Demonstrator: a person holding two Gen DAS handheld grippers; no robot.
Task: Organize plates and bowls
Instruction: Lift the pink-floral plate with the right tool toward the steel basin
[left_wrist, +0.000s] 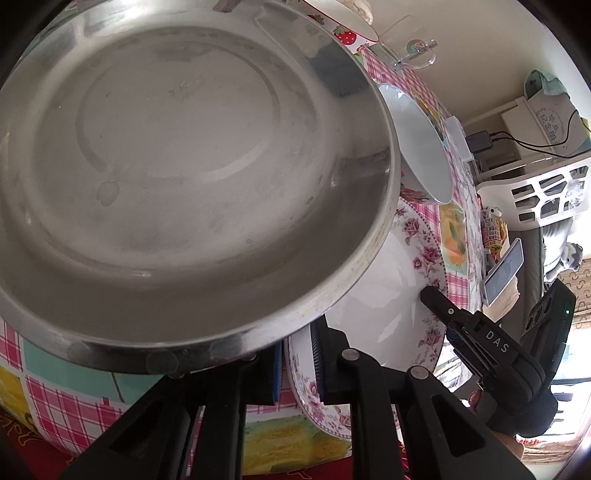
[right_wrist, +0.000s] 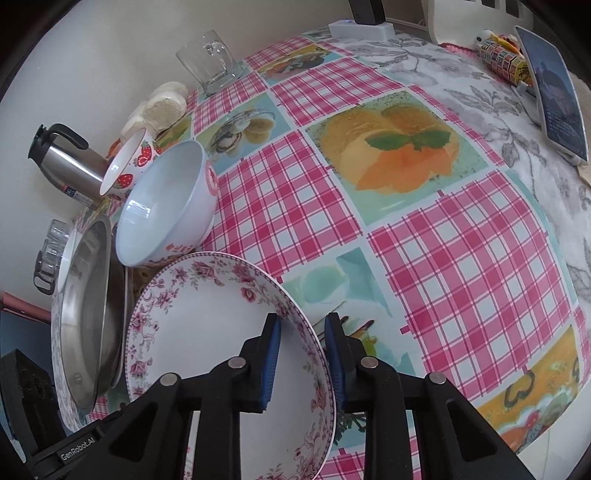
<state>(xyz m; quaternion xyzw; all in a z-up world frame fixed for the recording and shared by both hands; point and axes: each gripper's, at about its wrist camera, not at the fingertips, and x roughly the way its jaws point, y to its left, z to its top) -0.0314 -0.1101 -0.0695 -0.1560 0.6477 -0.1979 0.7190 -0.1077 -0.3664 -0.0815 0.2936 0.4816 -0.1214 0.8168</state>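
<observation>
while the left wrist view is almost filled by the round stainless steel plate (left_wrist: 192, 177), the left gripper (left_wrist: 295, 354) sits at its near rim with its blue-padded jaws drawn tight together; the rim passes over the left finger, so the frames suggest a clench on the steel plate's edge, though the contact itself is hidden beneath the rim. just right of the steel plate lies the white plate with a pink rose border (left_wrist: 417, 266), and the right gripper (left_wrist: 430, 295) reaches onto its far edge. behind it a white ceramic bowl (left_wrist: 417, 147) stands tilted in this view, touching the steel plate's rim. a strawberry-patterned bowl (left_wrist: 343, 26) and a clear glass mug (left_wrist: 410, 44) sit further back on the pink checked tablecloth with fruit pictures (left_wrist: 66, 402). a white plastic basket (left_wrist: 546, 192) stands off to the right.

in the right wrist view, the right gripper (right_wrist: 303, 362) straddles the rose plate's (right_wrist: 207, 325) rim, one blue pad inside and one outside; the plate looks raised and tilted, and the pads seem to clamp it, though a sliver of gap shows at the outer pad. to the left the steel plate (right_wrist: 92, 325) rests on another plate. the white bowl (right_wrist: 166, 206) leans beside the strawberry bowl (right_wrist: 129, 162), with a steel flask with a black handle (right_wrist: 62, 162) behind. a phone (right_wrist: 554, 96) lies at the table's far right.
</observation>
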